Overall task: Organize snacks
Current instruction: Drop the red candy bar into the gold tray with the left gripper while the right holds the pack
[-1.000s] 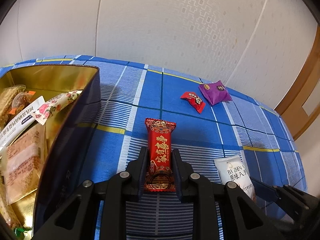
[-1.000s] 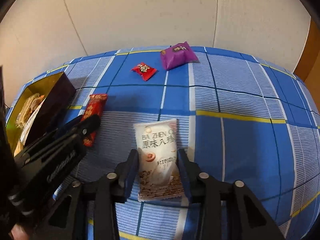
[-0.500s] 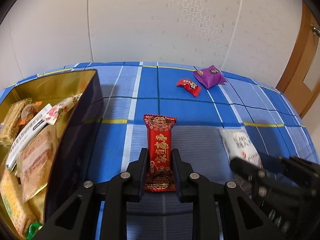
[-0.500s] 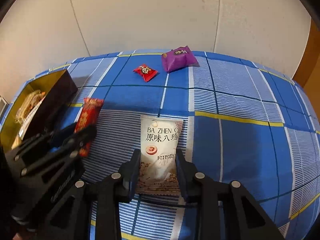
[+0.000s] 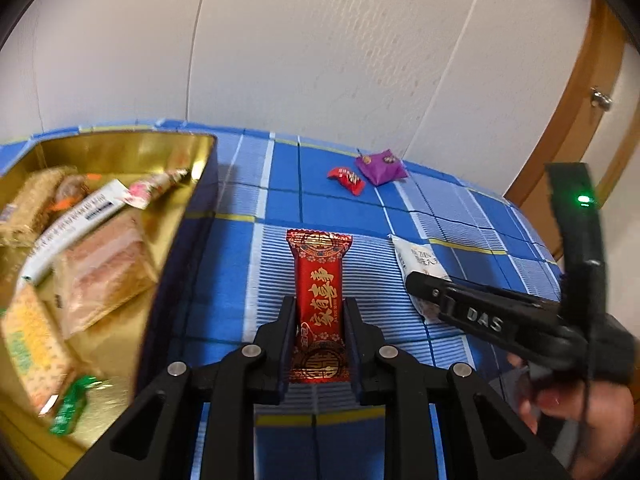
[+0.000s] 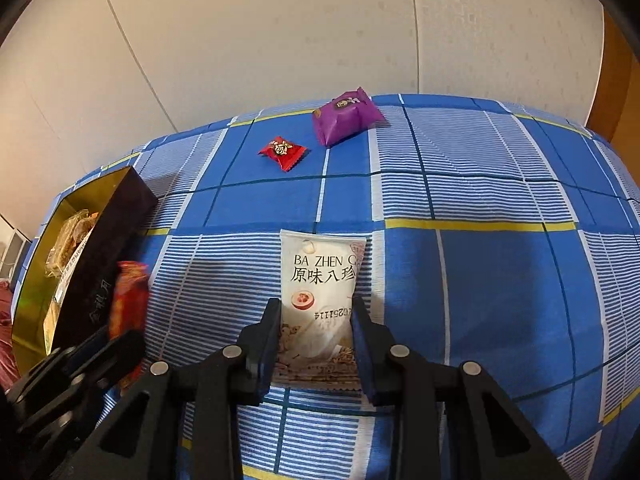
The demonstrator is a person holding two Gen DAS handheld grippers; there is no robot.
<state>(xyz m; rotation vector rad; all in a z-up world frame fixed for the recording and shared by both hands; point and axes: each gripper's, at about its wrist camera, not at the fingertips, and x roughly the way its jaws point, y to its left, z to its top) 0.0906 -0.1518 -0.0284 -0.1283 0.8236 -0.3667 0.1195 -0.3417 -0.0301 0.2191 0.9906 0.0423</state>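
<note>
My left gripper (image 5: 318,304) is shut on a long red snack bar (image 5: 319,280) with gold lettering, held just above the blue checked cloth beside the open gold-lined box (image 5: 172,148). Blurred at the left of the right wrist view are the same red bar (image 6: 128,296) and the left gripper (image 6: 120,340). My right gripper (image 6: 316,308) has its pads pressed on the sides of a white snack packet (image 6: 322,264) that lies on the cloth. In the left wrist view, the right gripper (image 5: 416,280) and the white packet (image 5: 416,258) sit to the right.
The box (image 6: 120,216) holds several wrapped snacks. A small red candy (image 6: 283,151) and a purple packet (image 6: 344,118) lie near the far edge of the cloth. A white wall stands behind, wooden door trim at the right. A hand (image 5: 580,408) holds the right gripper.
The left gripper has lifted and moved toward the box with the red bar in it. The right gripper's jaws have narrowed onto the white packet.
</note>
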